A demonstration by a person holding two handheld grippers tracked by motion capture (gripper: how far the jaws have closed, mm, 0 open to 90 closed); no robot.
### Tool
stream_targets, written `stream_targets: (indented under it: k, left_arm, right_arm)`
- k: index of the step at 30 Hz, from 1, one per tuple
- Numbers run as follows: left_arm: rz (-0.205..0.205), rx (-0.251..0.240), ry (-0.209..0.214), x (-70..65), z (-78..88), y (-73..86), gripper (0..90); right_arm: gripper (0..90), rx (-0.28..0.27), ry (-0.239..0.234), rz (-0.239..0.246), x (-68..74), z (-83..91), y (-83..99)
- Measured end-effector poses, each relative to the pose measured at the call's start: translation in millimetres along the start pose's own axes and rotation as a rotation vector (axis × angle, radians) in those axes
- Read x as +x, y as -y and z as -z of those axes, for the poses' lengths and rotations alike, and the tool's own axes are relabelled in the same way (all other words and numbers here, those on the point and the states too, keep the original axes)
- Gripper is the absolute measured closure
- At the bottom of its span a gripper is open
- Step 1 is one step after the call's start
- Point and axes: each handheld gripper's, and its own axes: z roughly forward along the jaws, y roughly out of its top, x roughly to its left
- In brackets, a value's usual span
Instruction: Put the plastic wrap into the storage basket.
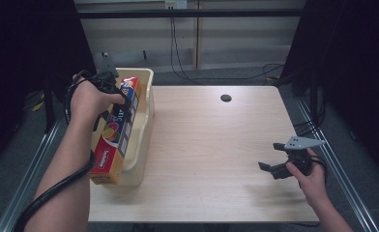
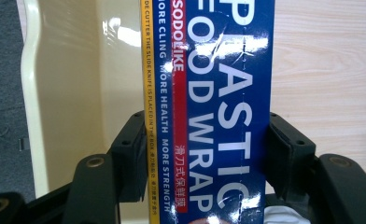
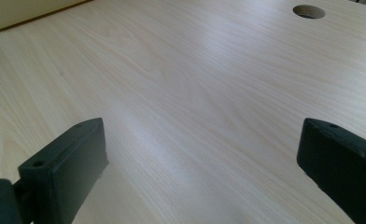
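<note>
A long blue, red and yellow plastic wrap box (image 1: 116,131) lies lengthwise in the cream plastic bin (image 1: 146,104) at the table's left edge, its near end sticking up over the bin's front wall. My left gripper (image 1: 122,99) is shut on the box (image 2: 214,116) near its far end, one black jaw pressed on each long side. My right gripper (image 1: 270,157) hovers low over the bare wood at the table's right front, open, with nothing between its jaws (image 3: 200,158).
The wooden table (image 1: 211,145) has a round cable hole (image 1: 225,98) at the back centre. The bin's cream wall (image 2: 64,84) sits left of the box. Cables run along the floor behind the table.
</note>
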Motion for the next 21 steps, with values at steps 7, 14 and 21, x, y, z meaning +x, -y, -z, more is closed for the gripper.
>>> stream_targets:
  k: [7,14,21]
  left_arm:
    - [0.004,0.02,0.007,1.6,-12.9,-1.4,40.8]
    - [0.016,0.031,0.011,2.8,-23.0,-1.5,40.8]
    - [0.01,0.046,0.015,4.3,-30.2,-1.1,40.7]
  right_arm:
    - [1.2,-0.008,0.005,0.0,-0.7,0.5,0.0]
    - [1.2,-0.012,0.01,-0.001,-2.0,1.5,0.3]
    - [1.2,-0.012,0.006,-0.005,-2.3,2.3,-0.1]
